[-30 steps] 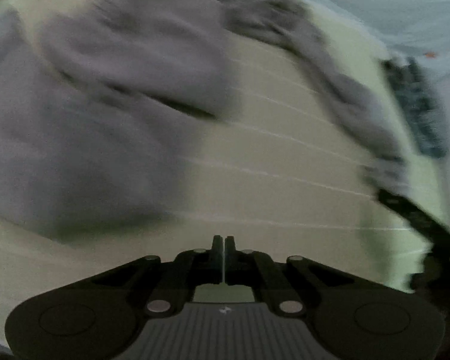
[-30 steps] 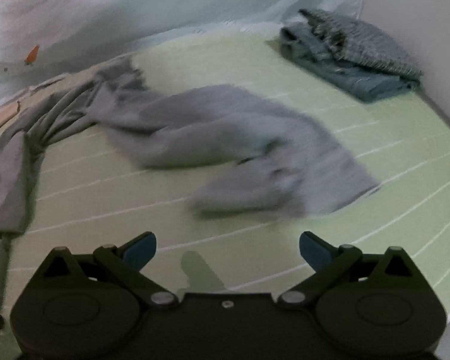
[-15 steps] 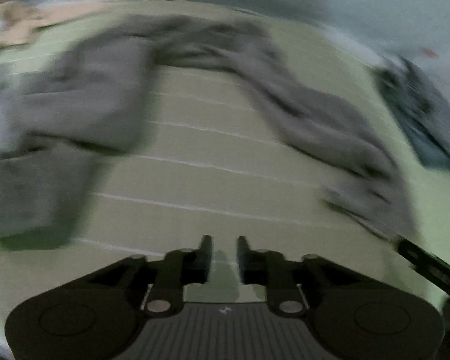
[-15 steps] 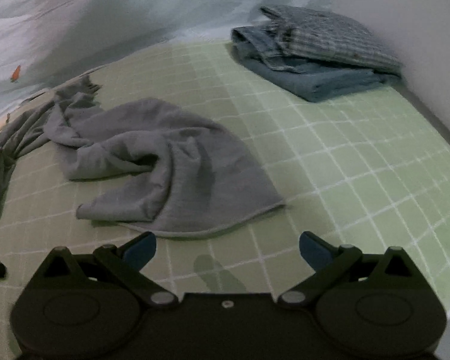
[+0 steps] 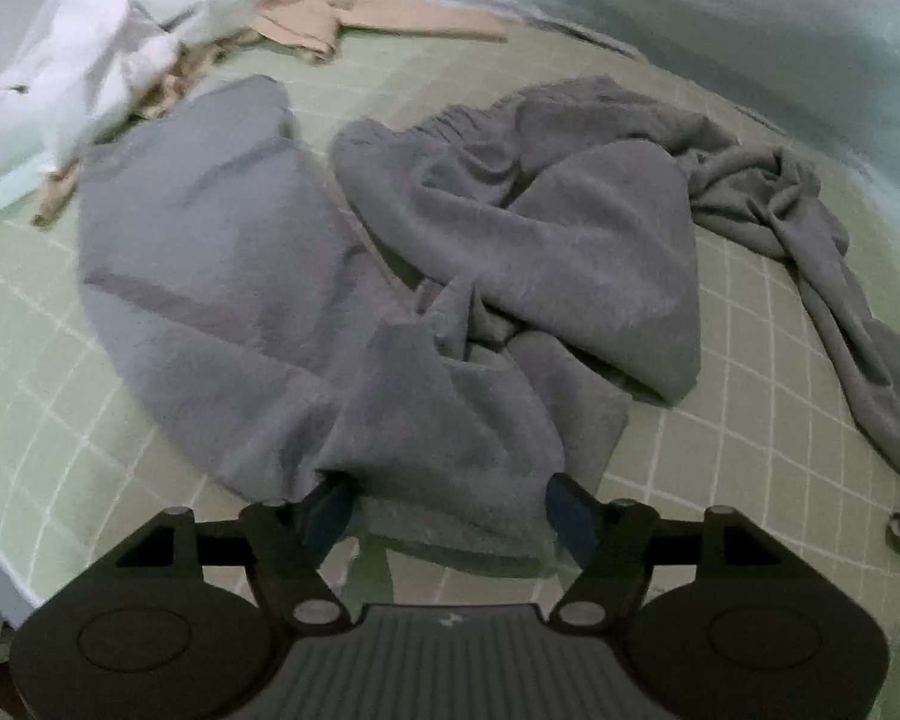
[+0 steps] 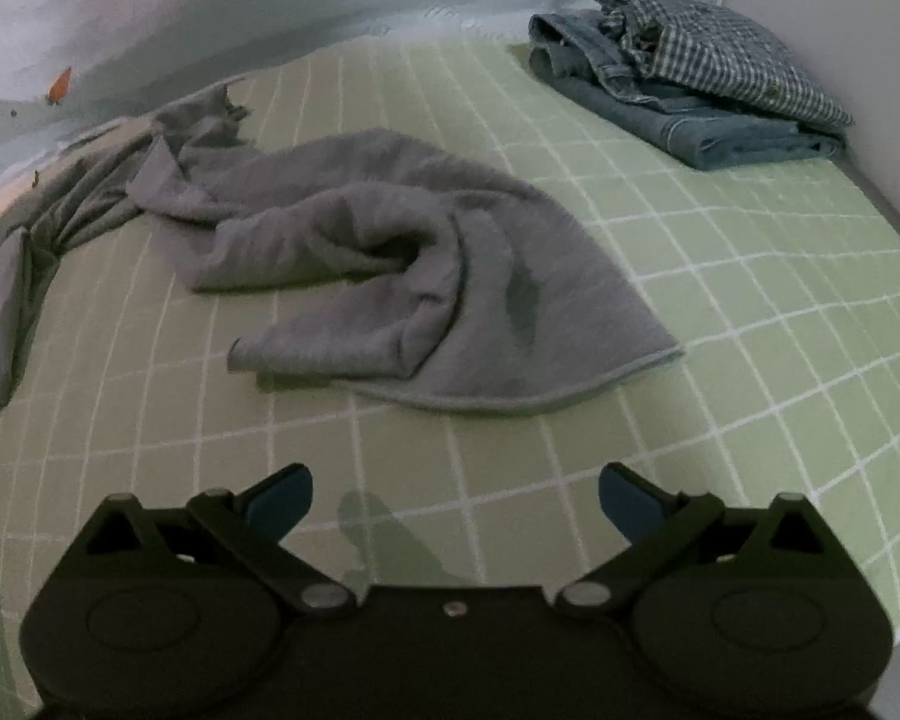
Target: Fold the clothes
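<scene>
While your left gripper (image 5: 444, 507) sits spread wide over the near edge of the grey garment (image 5: 450, 312), your right gripper (image 6: 455, 495) hovers spread just short of that garment's other end; folded jeans (image 6: 690, 114) lie beyond.

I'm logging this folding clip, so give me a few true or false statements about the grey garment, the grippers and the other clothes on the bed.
1. The left gripper is open around the hem of the crumpled grey fleece garment. True.
2. The right gripper is clamped on grey cloth. False: it is open over the bare green checked bedsheet.
3. A checked shirt lies on folded blue jeans. True.
4. The grey garment is neatly folded. False: it lies rumpled.
</scene>
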`<state>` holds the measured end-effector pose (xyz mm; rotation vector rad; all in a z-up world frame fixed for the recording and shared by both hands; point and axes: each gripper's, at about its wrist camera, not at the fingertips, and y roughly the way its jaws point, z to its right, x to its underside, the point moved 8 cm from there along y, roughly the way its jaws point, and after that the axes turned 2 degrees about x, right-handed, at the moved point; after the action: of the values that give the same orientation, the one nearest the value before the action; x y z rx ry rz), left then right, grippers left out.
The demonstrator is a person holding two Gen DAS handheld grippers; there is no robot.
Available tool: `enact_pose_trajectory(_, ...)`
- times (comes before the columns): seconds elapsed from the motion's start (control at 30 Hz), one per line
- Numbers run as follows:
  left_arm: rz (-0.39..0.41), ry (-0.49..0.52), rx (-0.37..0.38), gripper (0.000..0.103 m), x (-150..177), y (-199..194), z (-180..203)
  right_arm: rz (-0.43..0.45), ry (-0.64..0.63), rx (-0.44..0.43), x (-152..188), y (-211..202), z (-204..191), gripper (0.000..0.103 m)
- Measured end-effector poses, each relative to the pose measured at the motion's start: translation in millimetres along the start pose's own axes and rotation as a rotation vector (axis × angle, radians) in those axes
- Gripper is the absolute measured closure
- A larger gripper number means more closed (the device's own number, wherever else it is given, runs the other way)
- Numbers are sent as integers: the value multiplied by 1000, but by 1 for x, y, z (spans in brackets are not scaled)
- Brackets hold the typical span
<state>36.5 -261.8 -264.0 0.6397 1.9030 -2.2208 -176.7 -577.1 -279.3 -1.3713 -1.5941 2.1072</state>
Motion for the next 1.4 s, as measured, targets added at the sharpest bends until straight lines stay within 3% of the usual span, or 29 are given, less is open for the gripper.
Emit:
enact_pose_trajectory(0.07,-11,17,8,31,-1,5,7,-3,-9,11,3,-3,-6,0)
enact_pose_trajectory(0.13,-22,33,16,39,-2,10,13,2,-20,25,6,-7,-10,0)
enact_pose_trajectory(0.2,-33,50,25,67,-3,15,20,5,-37,29,7,-10,-12,0)
enact_pose_trajectory(0.27,-45,67,33,80,-4,20,27,7,-47,33,10,-12,-12,0)
enact_pose_trajectory(0.3,-58,71,49,81,-1,20,35,5,-52,33,11,-12,-11,0)
enact_pose_trajectory(0.4,-99,83,98,81,7,20,60,9,-56,30,11,-13,-3,0)
enact_pose_trajectory(0.47,-122,95,170,81,19,17,93,20,-57,33,7,-13,8,0)
enact_pose_trajectory(0.63,-183,149,413,81,54,12,214,61,-28,76,-7,-15,50,0)
enact_pose_trajectory(0.73,-174,205,511,69,64,-7,263,87,-1,101,-15,-18,73,0)
enact_pose_trajectory(0.8,-165,237,582,50,65,-22,276,101,18,102,-20,-20,80,0)
enact_pose_trajectory(0.9,-121,209,608,39,53,-40,256,113,46,83,-26,-21,81,0)
enact_pose_trajectory(1.1,24,31,465,20,8,-50,139,117,37,-13,-38,-8,22,0)
enact_pose_trajectory(1.23,31,-68,333,18,-14,-38,61,118,40,-62,-36,-7,-30,0)
enact_pose_trajectory(1.4,-30,-71,353,18,-33,-11,26,117,42,-80,-26,-8,-84,0)
